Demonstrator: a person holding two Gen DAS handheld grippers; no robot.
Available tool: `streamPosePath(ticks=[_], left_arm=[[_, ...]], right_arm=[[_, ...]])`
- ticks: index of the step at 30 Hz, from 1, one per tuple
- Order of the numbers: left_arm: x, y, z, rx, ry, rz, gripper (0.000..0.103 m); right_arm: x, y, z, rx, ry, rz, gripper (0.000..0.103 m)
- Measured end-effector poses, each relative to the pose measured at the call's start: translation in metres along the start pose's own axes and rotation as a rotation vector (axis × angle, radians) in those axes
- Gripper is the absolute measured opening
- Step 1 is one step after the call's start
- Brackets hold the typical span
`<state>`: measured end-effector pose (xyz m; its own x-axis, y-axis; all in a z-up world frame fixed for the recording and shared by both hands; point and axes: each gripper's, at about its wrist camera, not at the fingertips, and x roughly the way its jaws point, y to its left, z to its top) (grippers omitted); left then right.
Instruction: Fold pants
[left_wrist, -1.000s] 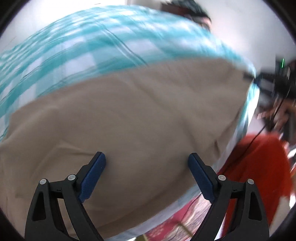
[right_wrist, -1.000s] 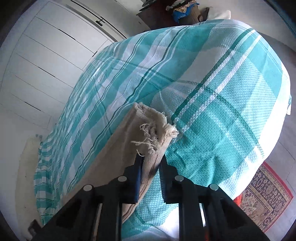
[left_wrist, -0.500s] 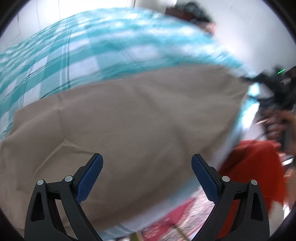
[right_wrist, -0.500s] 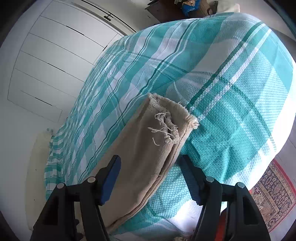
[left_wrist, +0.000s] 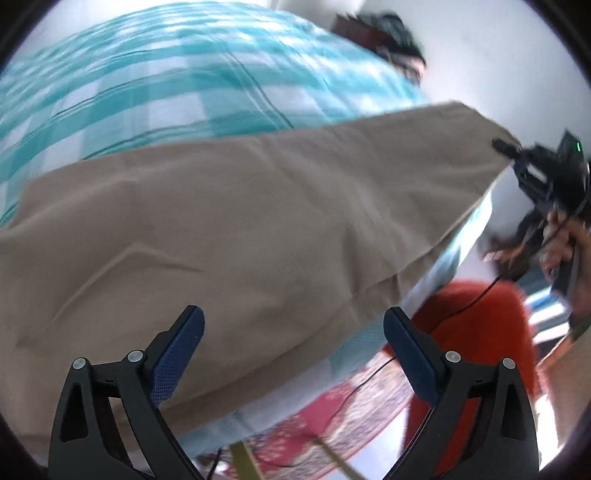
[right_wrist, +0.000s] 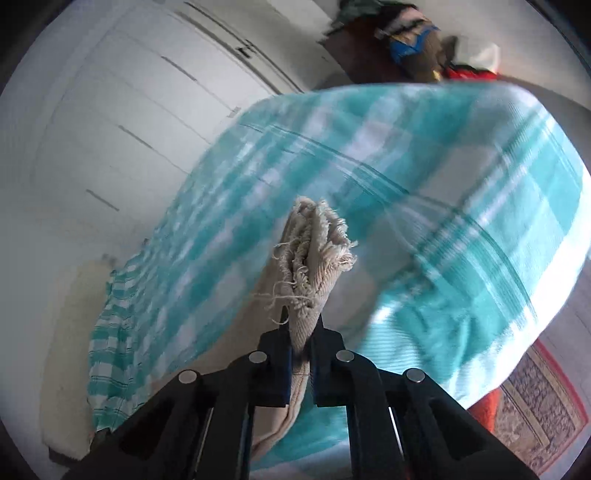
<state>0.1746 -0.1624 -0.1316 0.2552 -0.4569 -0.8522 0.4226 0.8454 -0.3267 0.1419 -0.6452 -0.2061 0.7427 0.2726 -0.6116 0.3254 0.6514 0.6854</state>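
Beige pants (right_wrist: 314, 266) hem pinched by just-closed right gripper (right_wrist: 301, 325) | left gripper (left_wrist: 291, 343) spread, empty | checked bedspread (right_wrist: 461, 155)

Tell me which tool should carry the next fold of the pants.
Right. The right tool is shut on the pants at their frayed hem; the left tool is open, holding nothing.

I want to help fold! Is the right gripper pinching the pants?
Yes, shut on them: the right gripper has just closed, its jaws squeezing the pants' frayed end.

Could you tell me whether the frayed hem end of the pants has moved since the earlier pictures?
Yes. The frayed hem, clamped in the just-closed right hand-held gripper, has lifted off the checked bedspread where it lay.
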Motion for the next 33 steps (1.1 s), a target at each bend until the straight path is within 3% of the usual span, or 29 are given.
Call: streamPosePath(ticks=[5,8,12,16,21,23,25,27,29,32,33], left_arm=[[-0.066,0.058,0.001,-0.102,-0.135,0.033,0.098],[-0.102,0.108,-0.004,-0.196,-0.219,0.079,0.098],[-0.136,0.175,-0.028,-0.337,-0.285,0.139,0.098],[-0.153,0.221,-0.066,-0.466,-0.314,0.169,0.098],[-0.148,0.243,-0.105,-0.527,-0.316,0.174,0.098],[-0.143,0.246,-0.116,-0.535,-0.307,0.164,0.098],[-0.141,0.245,-0.122,-0.537,-0.304,0.141,0.097],[-0.140,0.239,-0.121,-0.511,-0.321,0.068,0.097],[-0.135,0.225,-0.110,-0.434,-0.325,-0.015,0.097],[-0.117,0.200,-0.083,-0.313,-0.255,-0.023,0.093],[-0.110,0.197,-0.078,-0.312,-0.223,-0.020,0.083]], right_arm=[[-0.033,0.106,0.002,-0.196,-0.026,0.115,0.007],[-0.040,0.186,-0.015,-0.324,-0.012,0.195,0.007],[-0.021,0.288,-0.069,-0.476,0.065,0.312,0.007],[0.034,0.351,-0.149,-0.568,0.193,0.371,0.007],[0.141,0.368,-0.290,-0.616,0.418,0.347,0.010],[0.179,0.354,-0.331,-0.642,0.528,0.288,0.023],[0.201,0.335,-0.361,-0.639,0.627,0.229,0.025],[0.179,0.332,-0.358,-0.659,0.583,0.275,0.034],[0.150,0.334,-0.348,-0.723,0.539,0.299,0.068],[0.094,0.324,-0.327,-0.836,0.397,0.318,0.077],[0.079,0.314,-0.323,-0.854,0.374,0.313,0.077]])
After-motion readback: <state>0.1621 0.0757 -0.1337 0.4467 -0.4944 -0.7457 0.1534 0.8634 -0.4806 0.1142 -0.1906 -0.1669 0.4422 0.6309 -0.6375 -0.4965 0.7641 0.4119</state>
